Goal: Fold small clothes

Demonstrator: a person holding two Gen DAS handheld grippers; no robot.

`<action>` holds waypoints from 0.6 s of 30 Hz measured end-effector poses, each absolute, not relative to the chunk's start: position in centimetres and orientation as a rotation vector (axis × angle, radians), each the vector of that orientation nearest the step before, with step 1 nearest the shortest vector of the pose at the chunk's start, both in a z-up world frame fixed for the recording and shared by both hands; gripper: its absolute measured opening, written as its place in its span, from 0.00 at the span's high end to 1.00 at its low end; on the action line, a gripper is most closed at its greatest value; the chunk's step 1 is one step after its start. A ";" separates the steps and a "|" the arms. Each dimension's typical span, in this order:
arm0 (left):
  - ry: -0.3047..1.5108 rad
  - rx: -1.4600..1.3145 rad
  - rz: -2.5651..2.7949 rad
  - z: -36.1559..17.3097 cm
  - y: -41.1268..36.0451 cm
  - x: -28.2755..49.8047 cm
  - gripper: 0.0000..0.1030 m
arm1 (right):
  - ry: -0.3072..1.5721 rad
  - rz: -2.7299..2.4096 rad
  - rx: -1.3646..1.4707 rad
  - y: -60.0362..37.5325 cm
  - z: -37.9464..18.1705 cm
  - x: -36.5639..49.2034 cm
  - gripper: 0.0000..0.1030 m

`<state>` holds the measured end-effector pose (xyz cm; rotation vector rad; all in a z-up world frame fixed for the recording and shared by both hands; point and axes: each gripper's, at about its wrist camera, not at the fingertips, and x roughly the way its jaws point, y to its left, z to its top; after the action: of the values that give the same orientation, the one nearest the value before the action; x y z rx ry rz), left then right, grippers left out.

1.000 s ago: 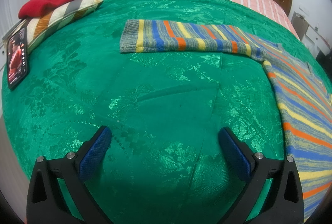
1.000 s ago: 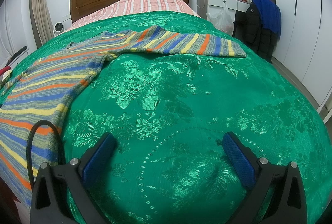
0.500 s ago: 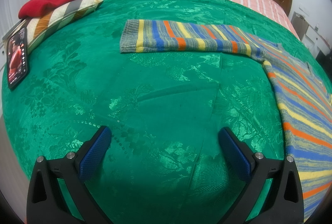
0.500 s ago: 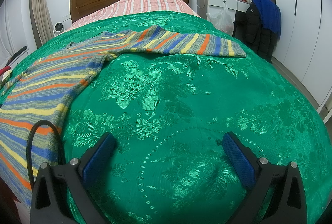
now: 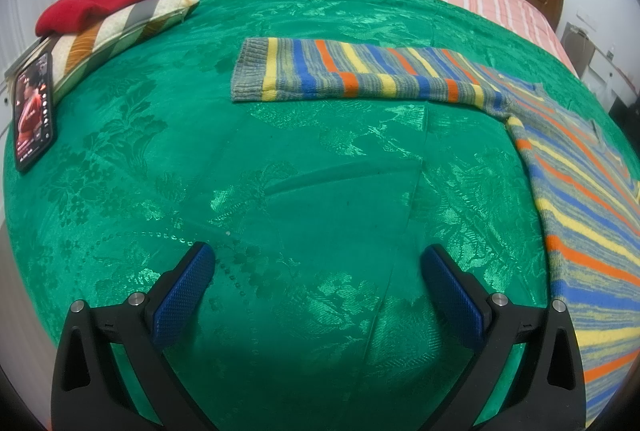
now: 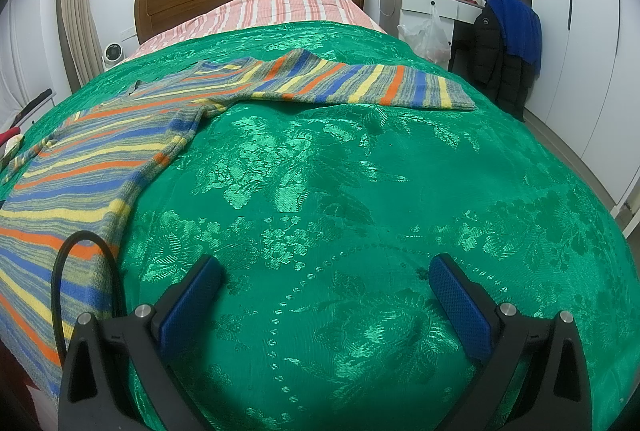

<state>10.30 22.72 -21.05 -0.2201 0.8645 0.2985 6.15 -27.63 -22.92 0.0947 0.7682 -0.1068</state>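
i judge folding not yet begun: the striped knit sweater [image 5: 568, 167] lies flat at frame right on the green bed cover [image 5: 280, 171]. both left gripper [image 5: 318, 281] and right gripper [image 6: 326, 289] fingers released, empty. next, reach a sleeve cuff.

Nothing has shifted since the earlier pictures.

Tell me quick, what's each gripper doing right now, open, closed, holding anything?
Left gripper: open, holding nothing, over the green bedspread.
Right gripper: open, holding nothing; the striped sweater lies untouched off to its left.
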 end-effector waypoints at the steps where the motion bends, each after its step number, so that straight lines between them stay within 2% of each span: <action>1: 0.865 -0.220 0.298 -21.1 22.7 10.3 0.00 | 0.768 -0.107 0.095 -27.5 -22.9 6.2 0.00; 14: 0.864 -0.221 0.298 -21.1 22.7 10.3 0.00 | 0.773 -0.109 0.094 -27.5 -22.8 6.2 0.00; 18: 0.864 -0.219 0.298 -21.1 22.7 10.3 0.00 | 0.764 -0.051 0.242 -29.5 -20.6 5.9 0.01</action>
<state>10.30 22.71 -21.06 -0.2194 0.8642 0.2982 5.94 -29.47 -20.55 0.2421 0.7638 -0.0515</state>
